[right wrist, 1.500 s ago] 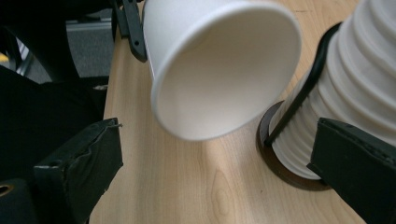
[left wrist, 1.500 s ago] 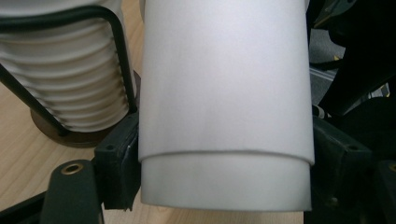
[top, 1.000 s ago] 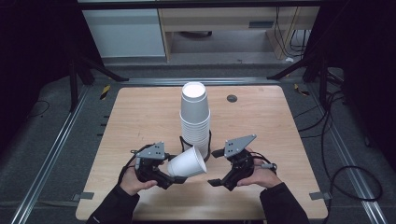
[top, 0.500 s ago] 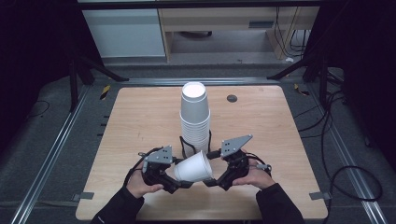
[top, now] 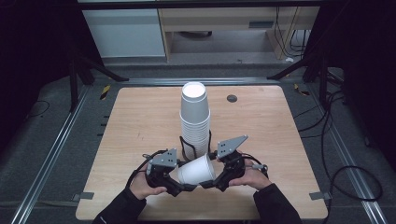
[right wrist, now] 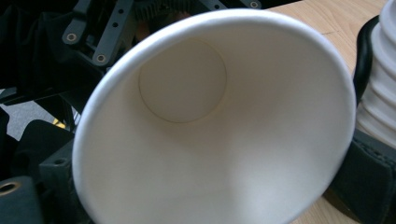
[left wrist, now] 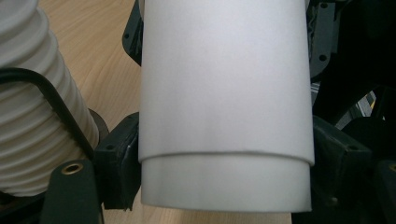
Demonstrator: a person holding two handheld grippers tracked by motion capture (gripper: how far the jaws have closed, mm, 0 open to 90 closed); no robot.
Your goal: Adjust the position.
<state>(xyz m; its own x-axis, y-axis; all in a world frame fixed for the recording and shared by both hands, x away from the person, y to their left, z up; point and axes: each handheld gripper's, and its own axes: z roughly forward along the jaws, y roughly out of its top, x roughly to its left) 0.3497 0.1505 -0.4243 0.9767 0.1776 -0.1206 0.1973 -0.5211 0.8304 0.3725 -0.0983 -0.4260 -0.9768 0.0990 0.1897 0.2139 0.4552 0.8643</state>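
Jaws on sideways cup (top: 196, 170), mouth rightward

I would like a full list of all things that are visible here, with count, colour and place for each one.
Loose white paper cup: one, white, lying sideways between both grippers, front of table.
Tall stack of white paper cups: one stack, white, table centre, upside down.
Black wire holder: one, black, around the stack's base.
Small dark round disc: one, dark, far right of table.
Wooden table: one, light brown.
Left gripper: black, at the cup's base end.
Right gripper: black, at the cup's mouth end.
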